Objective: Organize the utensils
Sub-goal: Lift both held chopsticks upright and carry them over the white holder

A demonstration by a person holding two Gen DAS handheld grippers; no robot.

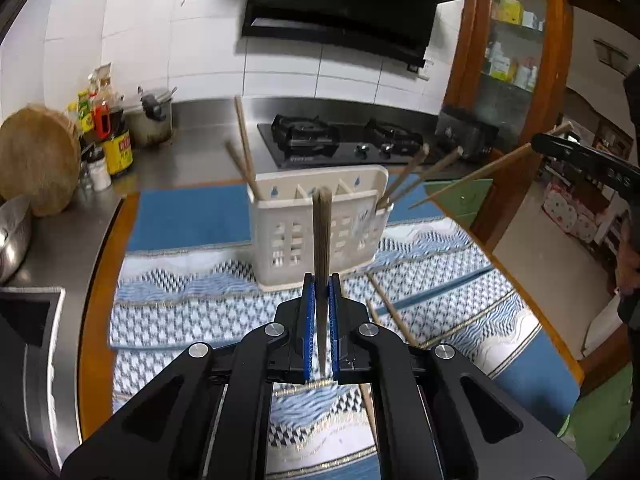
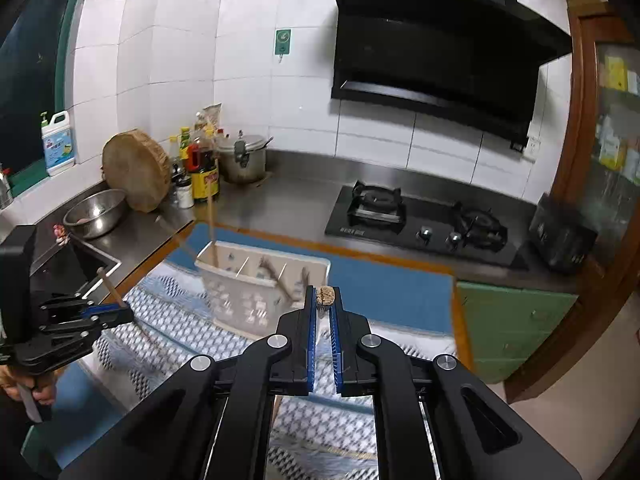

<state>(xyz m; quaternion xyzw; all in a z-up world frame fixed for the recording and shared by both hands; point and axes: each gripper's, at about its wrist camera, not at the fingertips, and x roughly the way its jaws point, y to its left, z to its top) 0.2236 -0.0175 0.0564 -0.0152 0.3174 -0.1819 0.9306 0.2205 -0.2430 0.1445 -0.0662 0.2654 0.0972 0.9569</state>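
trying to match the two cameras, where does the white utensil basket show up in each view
Left wrist view: the white utensil basket stands at picture centre on the patterned cloth, just beyond the left tongs, which grip a chopstick.
Right wrist view: it sits left of centre, beyond and left of the right tongs' tips.
Shared landmark: the black gas stove on the steel counter behind the basket.

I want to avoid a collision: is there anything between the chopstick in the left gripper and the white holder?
Nothing visible does. The left gripper holds the chopstick upright just before the white holder, with only patterned cloth between them.
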